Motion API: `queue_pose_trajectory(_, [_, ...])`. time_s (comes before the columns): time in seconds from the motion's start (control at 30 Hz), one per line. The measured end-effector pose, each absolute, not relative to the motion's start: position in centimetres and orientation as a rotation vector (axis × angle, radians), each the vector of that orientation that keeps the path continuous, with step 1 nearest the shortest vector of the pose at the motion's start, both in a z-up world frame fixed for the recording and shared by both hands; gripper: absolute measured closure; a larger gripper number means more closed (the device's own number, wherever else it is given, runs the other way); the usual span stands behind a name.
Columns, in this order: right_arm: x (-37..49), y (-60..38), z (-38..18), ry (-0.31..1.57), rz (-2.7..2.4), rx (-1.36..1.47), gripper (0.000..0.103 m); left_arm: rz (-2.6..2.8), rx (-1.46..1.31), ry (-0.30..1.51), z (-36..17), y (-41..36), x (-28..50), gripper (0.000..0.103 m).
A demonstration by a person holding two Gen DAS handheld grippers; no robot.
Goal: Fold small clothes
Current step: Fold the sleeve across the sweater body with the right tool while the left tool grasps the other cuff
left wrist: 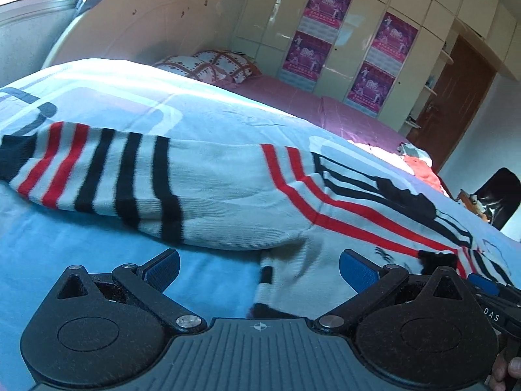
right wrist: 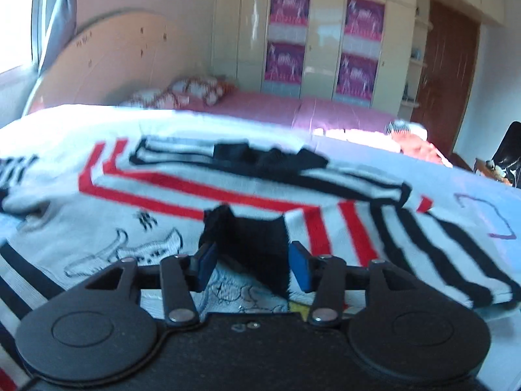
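— What do the tools show?
— The left tool (left wrist: 259, 268) stands with its blue ribbed pads wide apart, gripping nothing, just short of a knitted sweater (left wrist: 224, 192). The right tool (right wrist: 250, 265) is parted too, the black ribbed cuff (right wrist: 257, 244) loose between its pads.
— And the garment?
— White knit, red and black stripes, spread flat on the light blue bedsheet (left wrist: 81, 260), one sleeve folded across.

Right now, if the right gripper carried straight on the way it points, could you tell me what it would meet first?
Most likely the black cuff of the white knitted sweater with red and black stripes: it already lies between the open jaws of the right gripper, though the blur leaves it unclear whether the pads touch it.
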State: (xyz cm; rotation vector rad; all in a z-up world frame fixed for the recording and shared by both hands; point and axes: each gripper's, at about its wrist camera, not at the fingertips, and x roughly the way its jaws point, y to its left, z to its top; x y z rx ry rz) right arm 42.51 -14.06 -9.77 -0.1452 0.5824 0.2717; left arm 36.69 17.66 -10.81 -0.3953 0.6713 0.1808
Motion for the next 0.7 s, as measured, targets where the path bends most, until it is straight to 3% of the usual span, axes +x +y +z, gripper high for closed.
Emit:
queue_pose_trajectory(0.1, [40.9,-16.3,-8.4,0.556,0.219,-0.119,0.067,0.059,-0.453,0.680,-10.8,14.5,39.1,0.000])
queue_pose_trajectory(0.37, [39.1,-22.9,-7.1,0.537,0.086,-0.069,0.065,-0.306,-0.681,0.771,-13.8,4.4,46.8,0.001])
queue_pose_trajectory(0.43, [38.7,-24.3,-7.1,0.539,0.062,-0.058,0.065,-0.327,-0.734,0.819,-15.3,2.5,48.6,0.019])
queue_pose_trajectory(0.47, [38.6,-25.1,-7.2,0.541,0.050,-0.046,0.065,-0.327,-0.752,0.851,-16.0,1.7,49.3,0.047])
queue_pose_trajectory(0.5, [38.5,-25.8,-7.1,0.543,0.037,-0.035,0.065,-0.308,-0.768,0.880,-17.0,0.9,50.1,0.061])
queue_pose_trajectory(0.53, [38.3,-26.5,-7.2,0.544,0.024,-0.025,0.065,-0.301,-0.772,0.878,-17.5,0.4,50.6,0.067])
queue_pose_trajectory(0.6, [38.1,-27.8,-7.4,0.551,-0.001,-0.005,0.065,-0.285,-0.749,0.878,-18.1,-0.4,51.5,0.095])
queue_pose_trajectory(0.7, [37.9,-29.3,-7.6,0.555,-0.027,0.023,0.065,-0.279,-0.698,0.842,-17.5,-1.6,52.3,0.098])
